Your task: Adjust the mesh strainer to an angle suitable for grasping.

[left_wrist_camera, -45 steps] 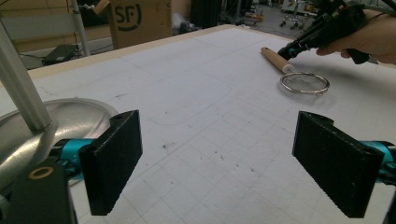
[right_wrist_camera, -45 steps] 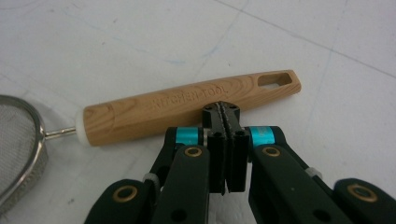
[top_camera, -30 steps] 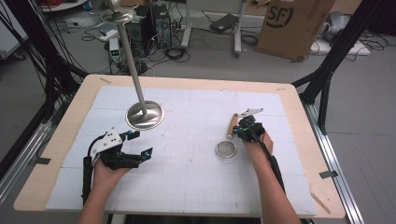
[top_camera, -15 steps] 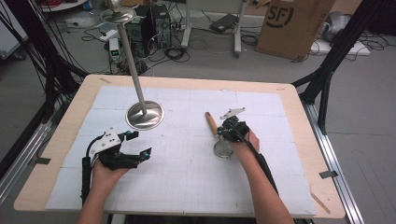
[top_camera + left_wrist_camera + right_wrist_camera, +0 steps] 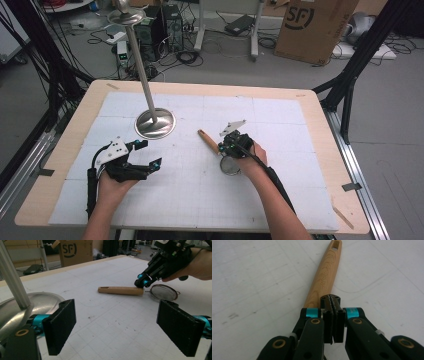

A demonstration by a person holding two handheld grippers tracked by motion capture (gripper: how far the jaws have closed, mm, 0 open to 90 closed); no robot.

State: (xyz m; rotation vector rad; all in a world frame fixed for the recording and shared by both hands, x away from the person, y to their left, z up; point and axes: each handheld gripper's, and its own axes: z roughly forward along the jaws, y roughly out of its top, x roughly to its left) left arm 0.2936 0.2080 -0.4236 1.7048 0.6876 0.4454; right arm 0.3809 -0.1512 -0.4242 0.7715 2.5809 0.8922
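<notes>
A small strainer lies on the white grid mat, its wooden handle [image 5: 207, 141] pointing up-left and its round mesh bowl [image 5: 230, 166] nearer the person. My right gripper [image 5: 223, 148] is shut at the joint between handle and bowl. In the right gripper view the closed jaws [image 5: 333, 302] sit over the near end of the wooden handle [image 5: 325, 275]. The left gripper view shows the right gripper [image 5: 143, 283] pinching there, between handle [image 5: 121, 290] and mesh [image 5: 164, 292]. My left gripper [image 5: 149, 153] rests open at the left, nothing between its jaws [image 5: 121, 327].
A metal stand with a round base [image 5: 156, 123] and tall pole [image 5: 142, 70] rises behind the left gripper; its base [image 5: 40, 302] is close to the left jaw. A cardboard box [image 5: 315, 25] and cables lie on the floor beyond the wooden table edge [image 5: 210, 87].
The right gripper has moved left across the mat, taking the strainer with it; the handle now points more up-left. The left gripper has stayed put.
</notes>
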